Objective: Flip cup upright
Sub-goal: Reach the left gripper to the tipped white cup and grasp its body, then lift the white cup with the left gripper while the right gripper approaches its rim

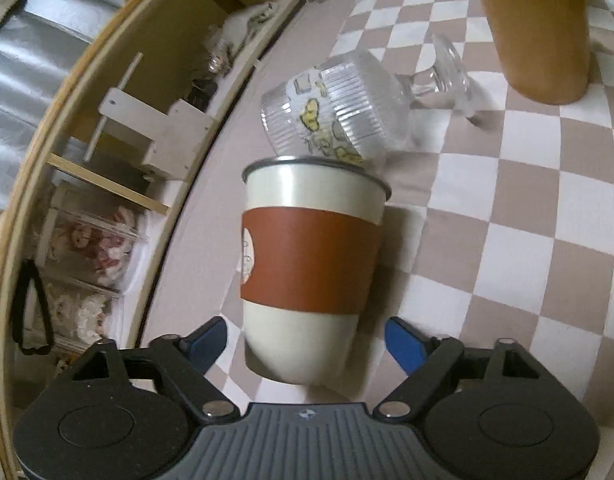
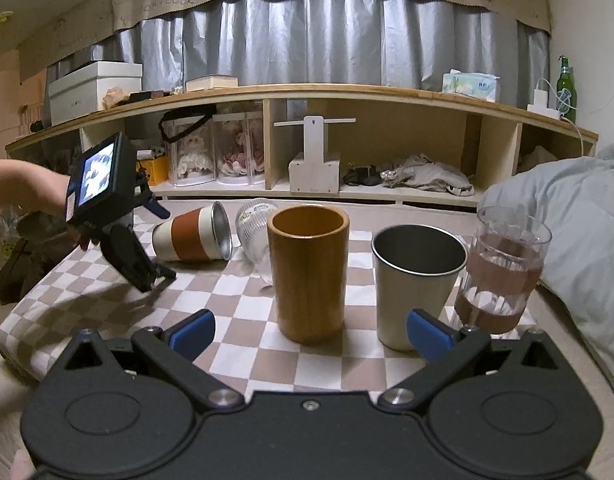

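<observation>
left wrist view: left gripper [image 1: 305, 342] spread wide, blue pads either side of the base of the cream cup with brown sleeve [image 1: 311, 268], not touching; cup lies on its side on the checkered cloth [image 1: 527, 216], rim at 12 o'clock against a toppled ribbed glass [image 1: 347, 114]. right wrist view: right gripper [image 2: 309, 330] parted, empty, before upright wooden cup [image 2: 309, 272] and steel cup [image 2: 415, 280].

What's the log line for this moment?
left gripper: open, straddling base of cup | cup: on its side | right gripper: open, idle | goblet: also on side
</observation>
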`<state>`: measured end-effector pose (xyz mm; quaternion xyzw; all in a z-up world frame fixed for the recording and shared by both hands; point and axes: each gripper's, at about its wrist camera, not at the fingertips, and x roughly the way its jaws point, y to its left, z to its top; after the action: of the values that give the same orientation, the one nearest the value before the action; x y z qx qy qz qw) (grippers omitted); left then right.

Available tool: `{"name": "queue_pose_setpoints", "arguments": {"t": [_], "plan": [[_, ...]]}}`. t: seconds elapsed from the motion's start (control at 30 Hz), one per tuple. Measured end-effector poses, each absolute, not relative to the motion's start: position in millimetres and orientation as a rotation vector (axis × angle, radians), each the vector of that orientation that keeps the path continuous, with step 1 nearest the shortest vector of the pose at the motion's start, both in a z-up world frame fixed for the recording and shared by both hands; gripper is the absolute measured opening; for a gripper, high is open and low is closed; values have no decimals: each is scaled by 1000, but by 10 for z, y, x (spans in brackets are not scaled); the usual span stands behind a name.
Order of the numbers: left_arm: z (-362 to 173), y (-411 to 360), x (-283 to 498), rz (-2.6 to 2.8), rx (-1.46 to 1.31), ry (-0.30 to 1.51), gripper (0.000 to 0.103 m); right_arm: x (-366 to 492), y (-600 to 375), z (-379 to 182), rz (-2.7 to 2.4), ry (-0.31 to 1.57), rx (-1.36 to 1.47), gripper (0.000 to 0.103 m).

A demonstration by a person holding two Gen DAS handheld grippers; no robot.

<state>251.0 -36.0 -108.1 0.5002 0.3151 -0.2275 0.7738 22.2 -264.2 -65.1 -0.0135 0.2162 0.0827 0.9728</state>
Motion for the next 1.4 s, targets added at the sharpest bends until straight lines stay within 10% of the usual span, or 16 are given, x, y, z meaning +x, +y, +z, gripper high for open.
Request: {"name": "queue_pose_setpoints", "arguments": {"t": [0.07, 0.8, 1.4], "plan": [[-1034, -359, 2582, -475, 1023, 711, 63, 240, -2655, -658, 169, 441, -17, 103], [-732, 882, 1467, -148, 233, 1069, 62, 177, -2539, -571, 207, 472, 105, 103], [-826, 1273, 1005, -107, -51, 929, 61, 1554, -1134, -813, 492, 871, 617, 103]]}}
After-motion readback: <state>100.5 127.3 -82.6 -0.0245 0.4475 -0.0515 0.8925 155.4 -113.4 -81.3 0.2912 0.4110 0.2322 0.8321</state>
